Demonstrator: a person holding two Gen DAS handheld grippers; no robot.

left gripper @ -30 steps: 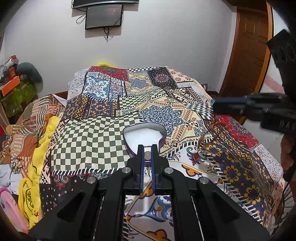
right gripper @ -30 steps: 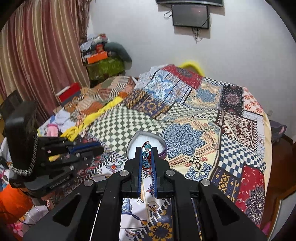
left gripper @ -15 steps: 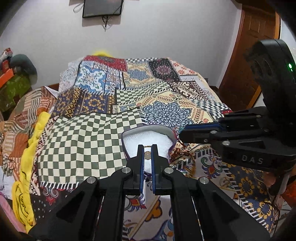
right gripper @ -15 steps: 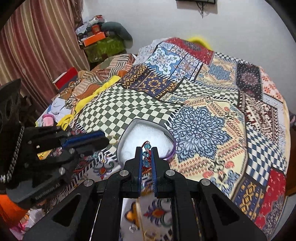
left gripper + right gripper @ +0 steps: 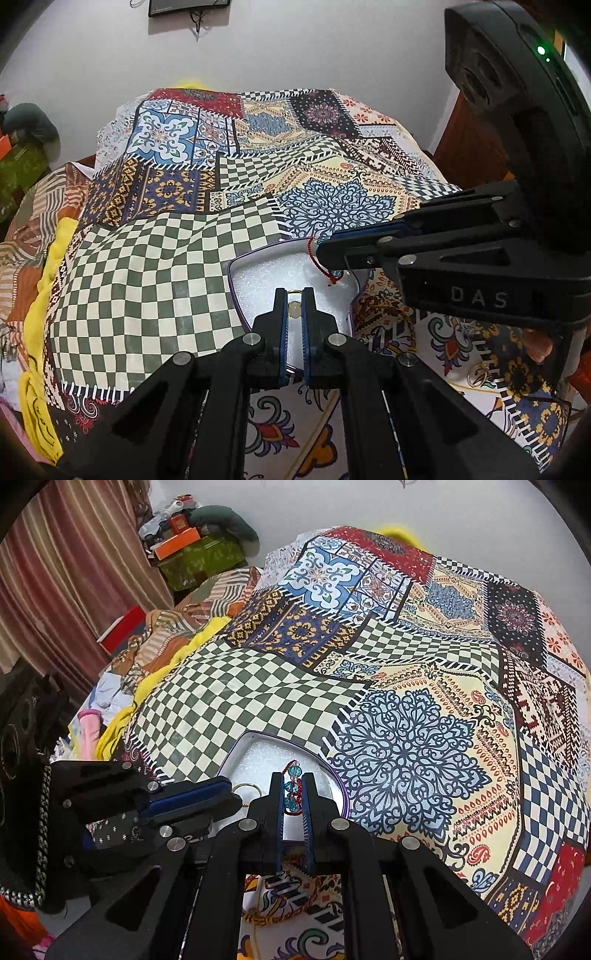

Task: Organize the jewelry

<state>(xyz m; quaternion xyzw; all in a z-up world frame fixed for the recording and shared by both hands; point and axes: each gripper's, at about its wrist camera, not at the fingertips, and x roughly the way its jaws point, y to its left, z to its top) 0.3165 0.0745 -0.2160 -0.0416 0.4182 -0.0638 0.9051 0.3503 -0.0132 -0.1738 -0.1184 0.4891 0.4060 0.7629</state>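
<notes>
Both tools hang over the heart-shaped box (image 5: 258, 280) on the bed (image 5: 155, 258) — the left tool (image 5: 294, 295) grips a gold ring (image 5: 294, 307), the right tool (image 5: 293, 779) pinches a red beaded bracelet (image 5: 293, 786) above the white foam.

White raised letters "DAS" on the side of the black plastic right gripper (image 5: 320, 254) body.

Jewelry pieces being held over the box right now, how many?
2: a gold ring in the left gripper, a beaded bracelet in the right gripper. Others may be hidden.
</notes>
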